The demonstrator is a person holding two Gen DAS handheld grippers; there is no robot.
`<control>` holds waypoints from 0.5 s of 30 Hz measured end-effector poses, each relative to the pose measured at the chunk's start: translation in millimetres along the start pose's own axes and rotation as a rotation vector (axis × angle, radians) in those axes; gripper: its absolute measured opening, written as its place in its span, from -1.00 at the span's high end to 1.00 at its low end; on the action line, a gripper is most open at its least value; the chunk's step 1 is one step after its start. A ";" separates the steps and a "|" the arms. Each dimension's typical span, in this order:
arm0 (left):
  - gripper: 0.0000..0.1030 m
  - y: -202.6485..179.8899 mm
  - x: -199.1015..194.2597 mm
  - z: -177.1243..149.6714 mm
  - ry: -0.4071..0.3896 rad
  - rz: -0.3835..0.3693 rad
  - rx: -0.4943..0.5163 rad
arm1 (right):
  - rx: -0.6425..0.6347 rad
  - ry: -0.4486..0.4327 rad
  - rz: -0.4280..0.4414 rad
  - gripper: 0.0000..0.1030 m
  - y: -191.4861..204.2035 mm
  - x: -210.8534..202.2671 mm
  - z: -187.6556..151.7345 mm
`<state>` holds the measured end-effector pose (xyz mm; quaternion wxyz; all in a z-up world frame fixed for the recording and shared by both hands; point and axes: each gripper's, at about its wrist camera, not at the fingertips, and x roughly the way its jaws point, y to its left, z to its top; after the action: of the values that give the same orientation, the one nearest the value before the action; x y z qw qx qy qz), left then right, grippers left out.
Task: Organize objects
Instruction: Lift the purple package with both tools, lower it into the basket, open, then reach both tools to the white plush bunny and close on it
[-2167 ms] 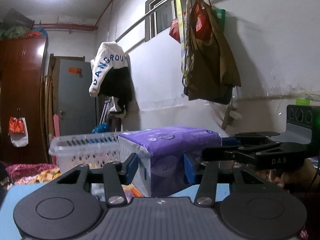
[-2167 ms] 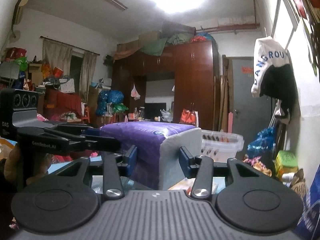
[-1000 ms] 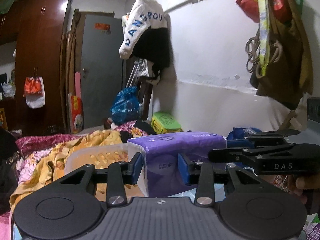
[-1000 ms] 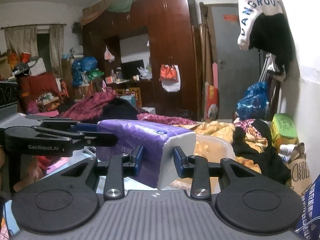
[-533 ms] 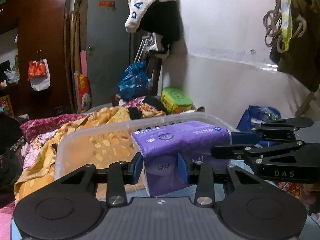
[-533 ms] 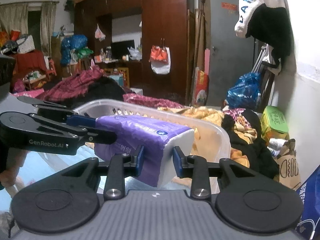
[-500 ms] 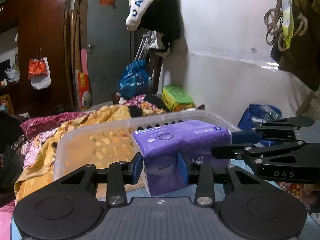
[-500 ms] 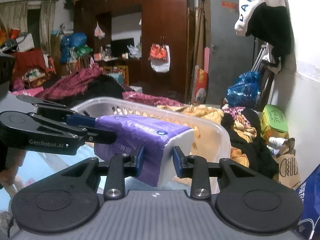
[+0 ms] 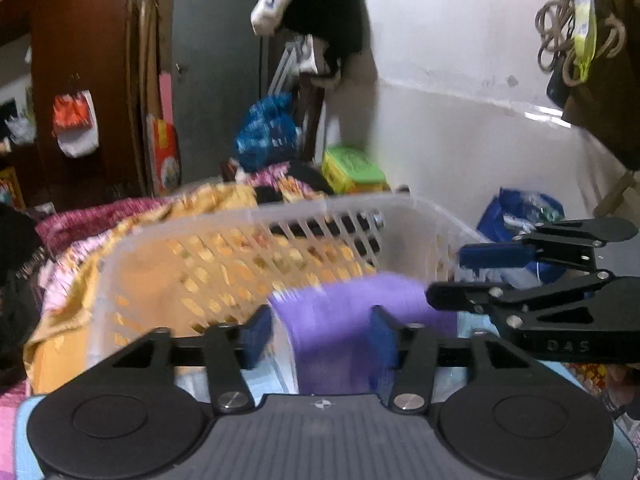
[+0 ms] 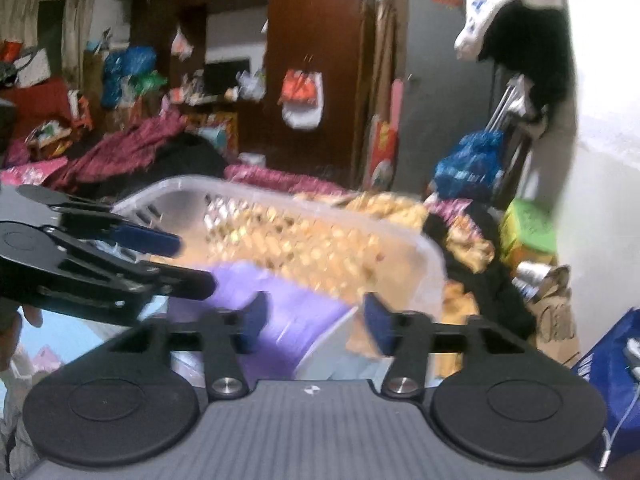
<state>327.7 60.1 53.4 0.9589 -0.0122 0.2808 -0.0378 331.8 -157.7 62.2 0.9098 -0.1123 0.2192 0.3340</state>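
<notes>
Both tools, left tool (image 9: 320,338) and right tool (image 10: 311,320), stand parted around the purple pack (image 9: 348,320), gripping nothing; it drops blurred into the basket (image 9: 168,276) and may catch my fingers.

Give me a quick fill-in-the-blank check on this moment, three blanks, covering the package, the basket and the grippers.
1. The soft package between the left gripper's fingers is ____ in colour.
2. The slotted plastic ____ stands just beyond the package.
3. In the right wrist view, the right gripper's jaws stand ____, wider than the package's white end.

Missing words: purple; basket; open
</notes>
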 end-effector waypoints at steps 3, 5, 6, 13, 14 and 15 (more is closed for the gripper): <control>-0.56 -0.3 -35.1 -2.2 -0.088 0.012 -0.025 | 0.047 -0.096 -0.015 -0.88 -3.1 -27.7 -5.5; -0.62 -1.1 -61.9 -11.2 -0.126 -0.017 -0.047 | 0.125 -0.162 0.023 -0.98 -5.1 -50.2 -17.1; -0.62 -2.2 -77.2 -19.2 -0.144 -0.024 -0.058 | 0.166 -0.186 0.043 -1.00 -5.1 -60.6 -25.1; -0.63 -12.6 -161.4 -115.8 -0.238 0.037 -0.105 | 0.337 -0.262 0.211 -1.00 24.5 -111.8 -122.6; -0.63 -13.5 -167.0 -127.6 -0.251 0.044 -0.110 | 0.338 -0.271 0.227 -1.00 31.9 -115.1 -138.1; -0.63 -13.3 -172.2 -143.5 -0.260 0.044 -0.121 | 0.330 -0.282 0.241 -1.00 40.9 -117.2 -153.7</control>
<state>104.9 60.3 25.8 0.9853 -0.0687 0.1563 0.0020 175.4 -246.3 -19.6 0.8911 0.1124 0.1535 0.4121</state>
